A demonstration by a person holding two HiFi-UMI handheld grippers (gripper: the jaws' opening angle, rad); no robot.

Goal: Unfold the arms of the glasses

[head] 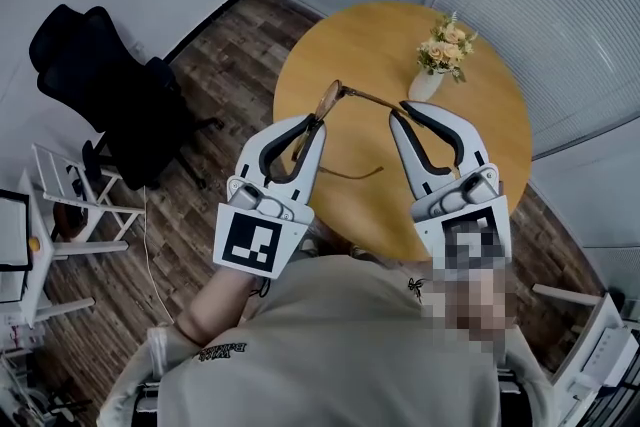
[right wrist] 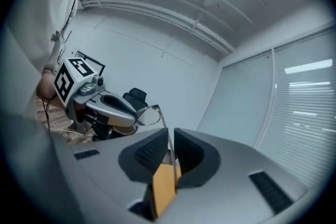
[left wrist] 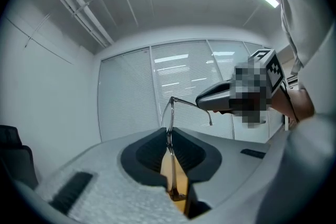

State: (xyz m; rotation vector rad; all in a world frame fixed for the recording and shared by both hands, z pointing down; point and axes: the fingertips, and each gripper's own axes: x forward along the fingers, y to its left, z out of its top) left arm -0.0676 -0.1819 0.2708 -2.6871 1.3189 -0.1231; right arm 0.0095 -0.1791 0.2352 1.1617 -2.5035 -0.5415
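Now, on the left side the left gripper (head: 316, 123) has its jaws drawn narrow onto the front of the glasses (head: 330, 100), clamped on the rim. The pair is held edge-on in the air over the near part of the table (head: 350, 45). This hand's job is to be the anchor: hold level and firm enough that the front cannot twist, but no tighter, since the pads sit close to a lens.

From the top of the front one arm (head: 375, 98) runs rightward. A second arm (head: 350, 175) hangs free lower down and looks already swung out, though its hinge is too small to read.

On the right, the right gripper (head: 403, 109) is closed almost fully on the upper arm near its far end.

The hinge will probably fare best if this gripper carries the tip in an arc about it, not in a straight pull. It should stop as soon as the arm resists. A wire this thin could bend or slide between the pads, so the swing should be slow.
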